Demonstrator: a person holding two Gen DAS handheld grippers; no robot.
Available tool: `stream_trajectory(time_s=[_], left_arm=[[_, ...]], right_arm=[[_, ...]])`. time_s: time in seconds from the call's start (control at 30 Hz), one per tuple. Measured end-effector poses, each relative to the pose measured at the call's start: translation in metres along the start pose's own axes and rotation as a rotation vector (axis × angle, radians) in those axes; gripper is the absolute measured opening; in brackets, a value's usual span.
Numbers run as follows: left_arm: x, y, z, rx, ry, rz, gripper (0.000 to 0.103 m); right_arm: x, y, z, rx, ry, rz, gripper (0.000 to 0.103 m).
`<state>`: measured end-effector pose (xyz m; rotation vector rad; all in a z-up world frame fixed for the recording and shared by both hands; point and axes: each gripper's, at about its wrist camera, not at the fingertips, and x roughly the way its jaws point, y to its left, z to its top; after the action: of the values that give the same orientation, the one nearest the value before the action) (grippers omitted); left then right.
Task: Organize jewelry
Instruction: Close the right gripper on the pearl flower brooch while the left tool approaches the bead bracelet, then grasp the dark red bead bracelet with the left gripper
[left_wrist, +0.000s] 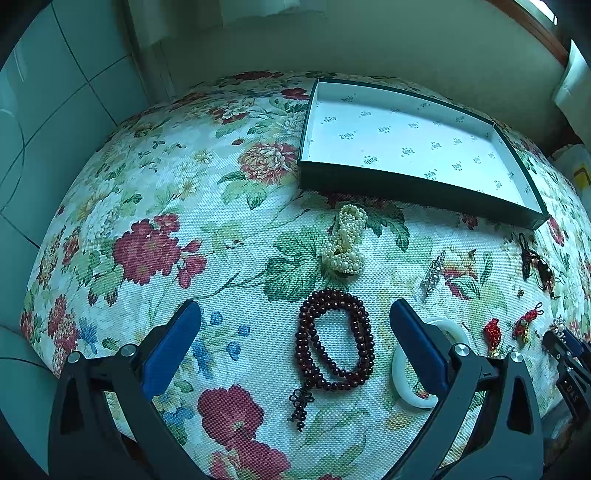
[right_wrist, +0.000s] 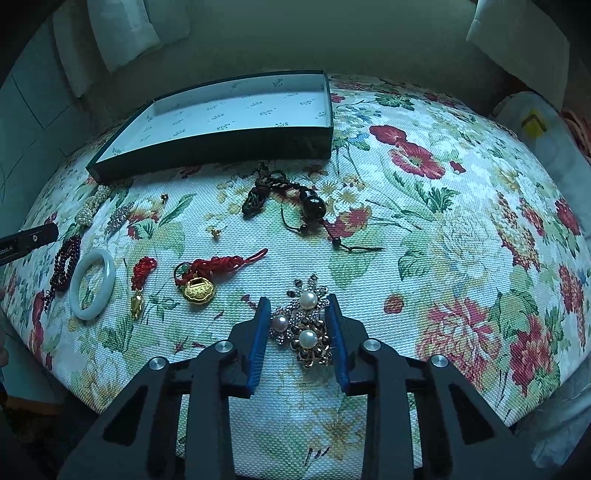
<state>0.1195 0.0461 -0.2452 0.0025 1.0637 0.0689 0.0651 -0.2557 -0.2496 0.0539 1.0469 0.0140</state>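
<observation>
Jewelry lies spread on a floral tablecloth in front of a shallow dark box (left_wrist: 410, 188) with a white lining, seen also in the right wrist view (right_wrist: 207, 151). My left gripper (left_wrist: 295, 310) is open, its fingers on either side of a dark red bead necklace (left_wrist: 334, 343). A pearl bundle (left_wrist: 345, 240) lies beyond it. My right gripper (right_wrist: 298, 301) is part open around a cluster of pearl brooches (right_wrist: 306, 328) lying on the cloth; its pads stand close beside them.
A white jade bangle (right_wrist: 92, 282), two red knot charms with gold pendants (right_wrist: 199, 280), a black cord pendant with a dark bead (right_wrist: 312, 208), a rhinestone pin (right_wrist: 118, 218) and small gold studs (right_wrist: 215, 232) lie between the grippers and the box. Walls stand close behind.
</observation>
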Motion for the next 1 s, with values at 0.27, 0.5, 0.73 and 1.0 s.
stream_trajectory(time_s=[0.27, 0.5, 0.73, 1.0], left_arm=[[0.007, -0.001, -0.002, 0.008, 0.015, -0.003, 0.101], [0.011, -0.002, -0.004, 0.014, 0.024, -0.004, 0.101], [0.017, -0.002, -0.006, 0.018, 0.042, -0.01, 0.101], [0.031, -0.004, -0.012, 0.014, 0.096, -0.034, 0.096]], right_arm=[[0.0, -0.005, 0.004, 0.019, -0.014, -0.01, 0.027], [0.0, -0.004, 0.006, 0.015, -0.023, -0.017, 0.027], [0.001, -0.003, 0.005, 0.013, -0.019, -0.014, 0.027], [0.003, -0.001, 0.004, 0.012, -0.015, -0.01, 0.027]])
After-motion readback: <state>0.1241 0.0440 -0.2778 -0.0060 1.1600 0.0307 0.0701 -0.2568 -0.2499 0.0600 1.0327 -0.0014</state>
